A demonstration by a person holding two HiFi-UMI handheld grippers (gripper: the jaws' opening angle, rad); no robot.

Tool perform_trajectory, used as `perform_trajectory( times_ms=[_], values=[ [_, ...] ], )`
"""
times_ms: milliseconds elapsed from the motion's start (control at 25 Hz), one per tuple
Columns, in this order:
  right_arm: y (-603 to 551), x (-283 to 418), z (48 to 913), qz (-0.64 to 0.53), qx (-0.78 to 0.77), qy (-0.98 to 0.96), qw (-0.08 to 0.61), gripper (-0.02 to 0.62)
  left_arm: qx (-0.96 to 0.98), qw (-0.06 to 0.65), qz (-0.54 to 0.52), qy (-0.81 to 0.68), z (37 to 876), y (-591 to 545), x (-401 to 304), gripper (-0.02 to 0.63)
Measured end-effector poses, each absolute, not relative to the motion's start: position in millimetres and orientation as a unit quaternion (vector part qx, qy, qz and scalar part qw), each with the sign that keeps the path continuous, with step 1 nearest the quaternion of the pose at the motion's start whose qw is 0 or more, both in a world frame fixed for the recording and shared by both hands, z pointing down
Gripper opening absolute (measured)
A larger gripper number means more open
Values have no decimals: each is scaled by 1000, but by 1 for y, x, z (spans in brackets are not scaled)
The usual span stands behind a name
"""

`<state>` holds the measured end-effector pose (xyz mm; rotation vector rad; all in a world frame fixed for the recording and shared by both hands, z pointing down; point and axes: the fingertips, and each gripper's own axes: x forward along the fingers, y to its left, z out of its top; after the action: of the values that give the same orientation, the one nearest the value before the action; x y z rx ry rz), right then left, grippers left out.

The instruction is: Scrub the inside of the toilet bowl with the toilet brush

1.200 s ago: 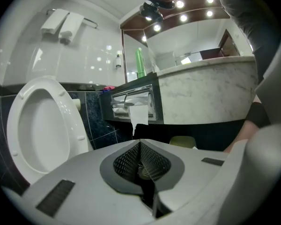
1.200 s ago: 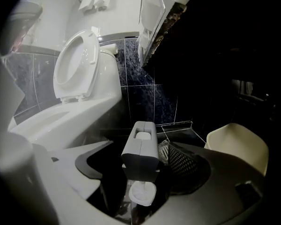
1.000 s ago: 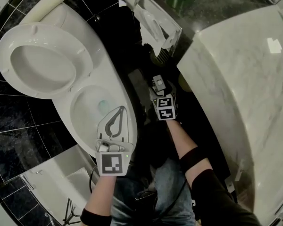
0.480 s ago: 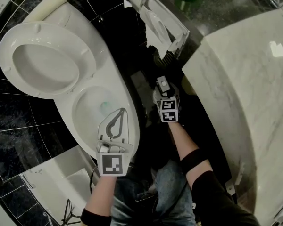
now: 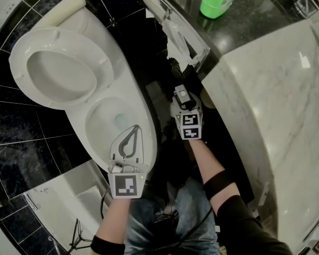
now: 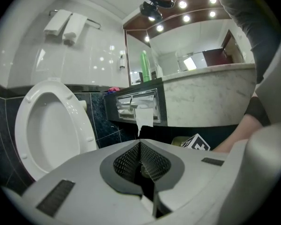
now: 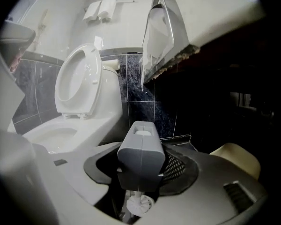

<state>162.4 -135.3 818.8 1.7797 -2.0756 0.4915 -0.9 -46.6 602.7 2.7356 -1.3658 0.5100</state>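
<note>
Black-tiled bathroom: right gripper [image 5: 181, 101] jaws clamp the toilet brush [image 7: 140, 154] beside the toilet bowl [image 5: 112, 122], left gripper [image 6: 141, 147] jaws together, empty; scrubbing seemingly yet to begin.

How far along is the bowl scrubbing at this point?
Done: the seat is raised, leaving the toilet bowl open.
In hand: the right gripper is clamped on the grey handle of the toilet brush, beside the toilet under the counter. The white brush head hangs below. The left gripper, shut and empty, hovers over the bowl.
Left: carrying the brush to the bowl, and all the scrubbing.
</note>
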Motion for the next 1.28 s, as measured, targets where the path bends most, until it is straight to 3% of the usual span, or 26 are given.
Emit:
perform_trajectory(
  times_ms=[360,960,1280],
  values=[
    [-100,131,681,166,602,-759,183,235,875,29,161,-456,495,-30,-23,0],
    [13,68,365,150,503,-833,176,235,835,60,190,-513,282,57,-85,0],
    [32,40,299,132,454,-868,153,233,798,69,176,-572,244,86,-113,0]
  ],
)
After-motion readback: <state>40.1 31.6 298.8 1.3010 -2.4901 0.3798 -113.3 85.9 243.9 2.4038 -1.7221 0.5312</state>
